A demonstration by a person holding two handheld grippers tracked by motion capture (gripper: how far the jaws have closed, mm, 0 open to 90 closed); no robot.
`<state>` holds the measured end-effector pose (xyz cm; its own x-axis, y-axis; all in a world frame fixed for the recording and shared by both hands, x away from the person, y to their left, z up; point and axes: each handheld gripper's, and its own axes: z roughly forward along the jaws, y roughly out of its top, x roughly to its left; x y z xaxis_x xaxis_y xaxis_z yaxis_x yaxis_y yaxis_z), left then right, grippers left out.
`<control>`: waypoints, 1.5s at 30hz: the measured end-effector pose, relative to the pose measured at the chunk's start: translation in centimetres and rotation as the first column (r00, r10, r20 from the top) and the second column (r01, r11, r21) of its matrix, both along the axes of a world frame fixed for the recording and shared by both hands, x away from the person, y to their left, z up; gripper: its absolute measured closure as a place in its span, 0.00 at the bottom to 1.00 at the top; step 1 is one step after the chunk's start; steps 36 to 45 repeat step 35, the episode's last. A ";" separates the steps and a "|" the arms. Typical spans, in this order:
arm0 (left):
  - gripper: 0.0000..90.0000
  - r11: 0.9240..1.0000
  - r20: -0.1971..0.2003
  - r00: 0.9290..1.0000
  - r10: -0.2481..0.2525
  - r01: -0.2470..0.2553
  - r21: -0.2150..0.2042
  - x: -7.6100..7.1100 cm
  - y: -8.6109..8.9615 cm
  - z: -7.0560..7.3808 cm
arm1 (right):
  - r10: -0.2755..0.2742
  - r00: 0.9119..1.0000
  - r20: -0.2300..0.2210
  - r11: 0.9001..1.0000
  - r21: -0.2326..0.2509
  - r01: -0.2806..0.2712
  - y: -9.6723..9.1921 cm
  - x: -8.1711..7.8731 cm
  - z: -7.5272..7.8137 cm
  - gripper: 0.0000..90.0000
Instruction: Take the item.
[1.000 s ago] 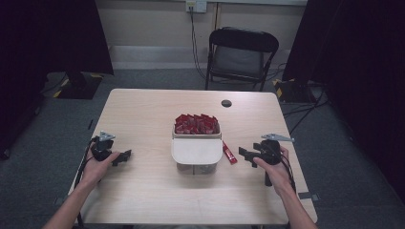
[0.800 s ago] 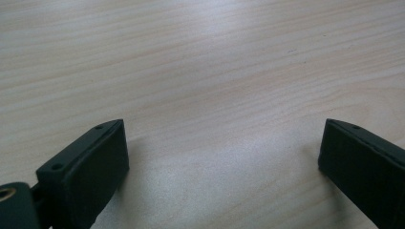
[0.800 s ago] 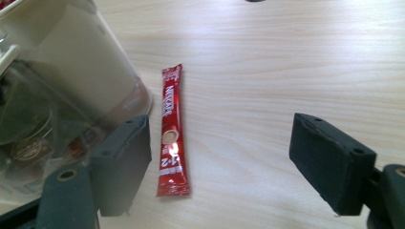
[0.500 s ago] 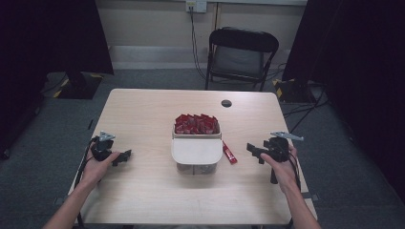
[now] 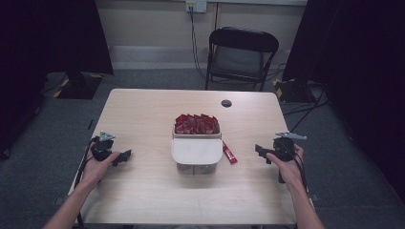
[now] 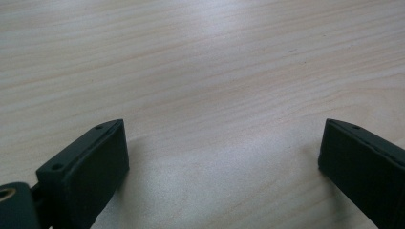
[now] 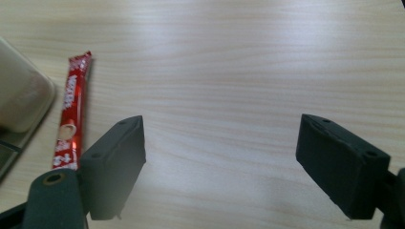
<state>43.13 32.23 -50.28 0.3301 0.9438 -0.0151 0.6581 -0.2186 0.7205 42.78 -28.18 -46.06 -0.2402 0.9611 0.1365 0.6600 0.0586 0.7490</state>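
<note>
Red sachet [image 7: 72, 114] lies flat beside box [image 5: 197, 152]. Right gripper [image 5: 258, 150], jaws just opened wide and empty: straddle its narrow width. Left gripper [image 5: 128, 154] wide, idle.

Red stick packet [image 7: 71, 117] with white lettering, next to a cream-lidded box [image 5: 197, 150] packed with red sachets [image 5: 196, 124]. Pale wood-grain table [image 5: 143, 109], black grippers, black chair [image 5: 241, 52].
</note>
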 end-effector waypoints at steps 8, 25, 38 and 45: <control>0.03 1.000 -0.001 1.000 -0.002 0.002 0.001 0.0 0.0 0.0 | 0.031 0.998 -0.063 0.995 -0.092 -0.037 0.9 0.6 -1.6 0.19; 0.03 1.000 -0.001 1.000 -0.002 0.002 0.002 0.0 0.0 0.0 | 0.006 1.000 0.000 0.989 -0.148 -0.006 1.4 0.3 -3.9 0.15; 0.03 1.000 0.000 1.000 -0.001 0.001 0.000 0.0 0.0 0.0 | -0.001 1.000 0.001 0.989 -0.150 0.001 1.4 0.3 -3.9 0.15; 0.03 1.000 0.000 1.000 -0.001 0.001 0.000 0.0 0.0 0.0 | -0.001 1.000 0.001 0.989 -0.150 0.001 1.4 0.3 -3.9 0.15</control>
